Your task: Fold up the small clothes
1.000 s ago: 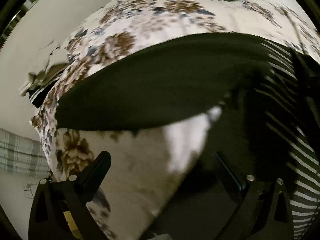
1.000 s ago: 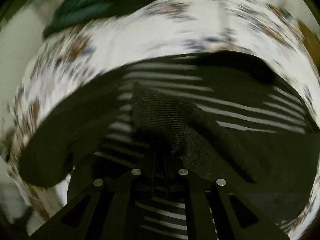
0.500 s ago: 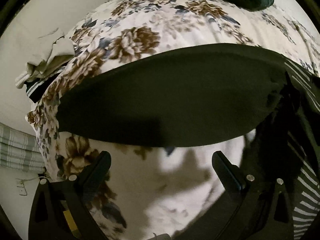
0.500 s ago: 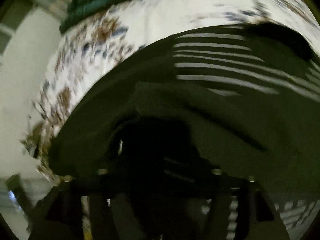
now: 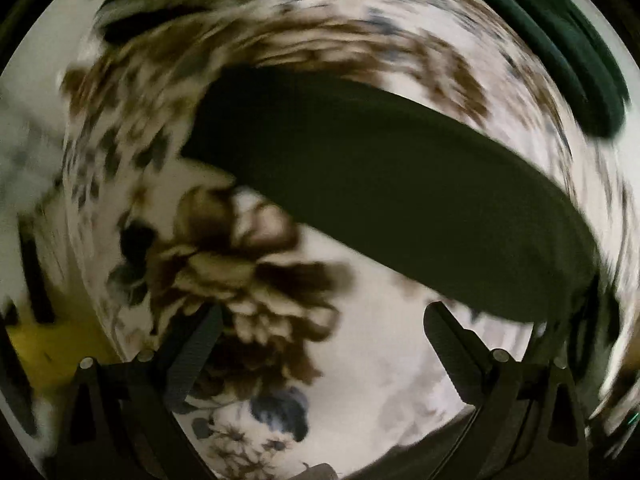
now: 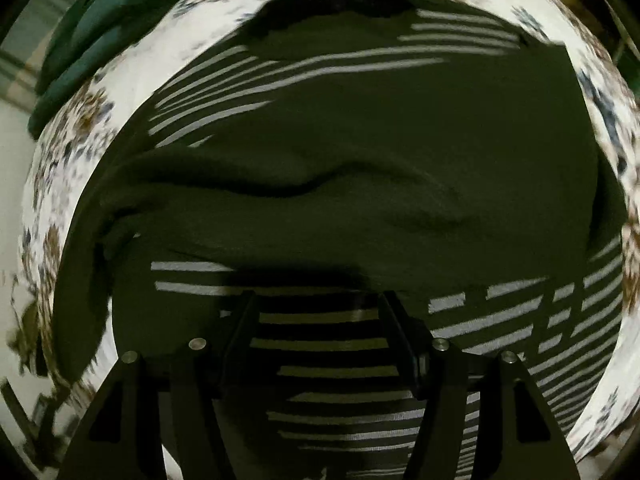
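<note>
Left wrist view: my left gripper point(image 5: 320, 344) is hanging released, nothing between its fingers, over the floral bedspread point(image 5: 384, 360); the dark sleeve point(image 5: 400, 200) is crossing mid-frame.

Right wrist view: my right gripper point(image 6: 318, 316) is spread empty above the striped garment point(image 6: 340, 184), filling mid-frame; smoothing that ridge should come before the next fold.

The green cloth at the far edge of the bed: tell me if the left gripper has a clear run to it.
Probably yes. The left gripper is open and empty above the floral bedspread. Only the flat dark garment lies between it and the green cloth, so it could pass over.
</note>
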